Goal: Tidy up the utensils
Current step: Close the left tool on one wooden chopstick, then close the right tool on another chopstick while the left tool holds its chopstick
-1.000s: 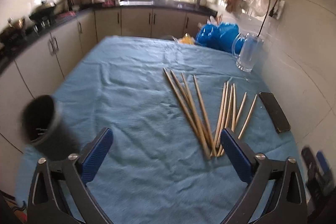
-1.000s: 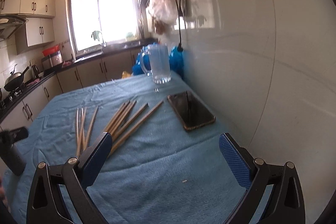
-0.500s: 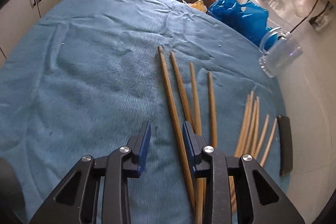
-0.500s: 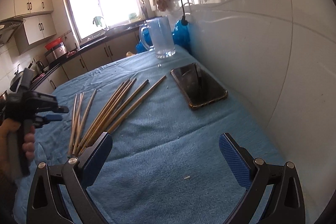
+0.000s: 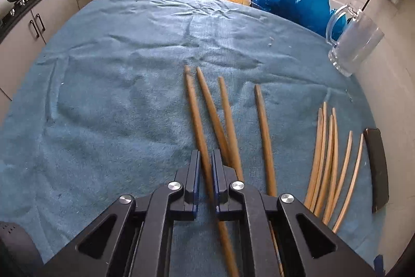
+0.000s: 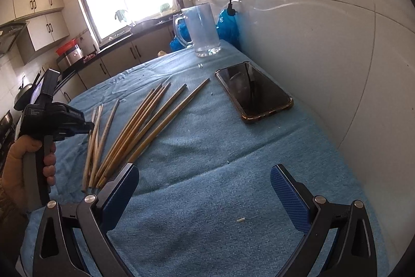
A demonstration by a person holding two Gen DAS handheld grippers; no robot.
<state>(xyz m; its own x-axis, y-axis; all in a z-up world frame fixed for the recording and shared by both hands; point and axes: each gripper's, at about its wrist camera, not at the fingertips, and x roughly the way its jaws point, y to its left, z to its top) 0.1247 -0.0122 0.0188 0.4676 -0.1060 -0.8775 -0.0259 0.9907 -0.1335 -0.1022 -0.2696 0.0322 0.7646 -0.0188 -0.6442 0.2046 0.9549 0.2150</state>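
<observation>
Wooden chopstick [image 5: 199, 121] lengthwise, away from hand-held gripper [image 5: 206, 160]

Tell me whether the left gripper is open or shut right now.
Shut. The left gripper has its blue pads pressed against either side of one chopstick, the leftmost of the darker group.

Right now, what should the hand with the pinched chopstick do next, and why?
Probably lift it a little, straight up. The left gripper is shut on one chopstick, the leftmost of a fanned group, and its near end runs close under the neighbours. A small lift would show whether it comes free alone. The right gripper is open over bare cloth, holding nothing.
</observation>
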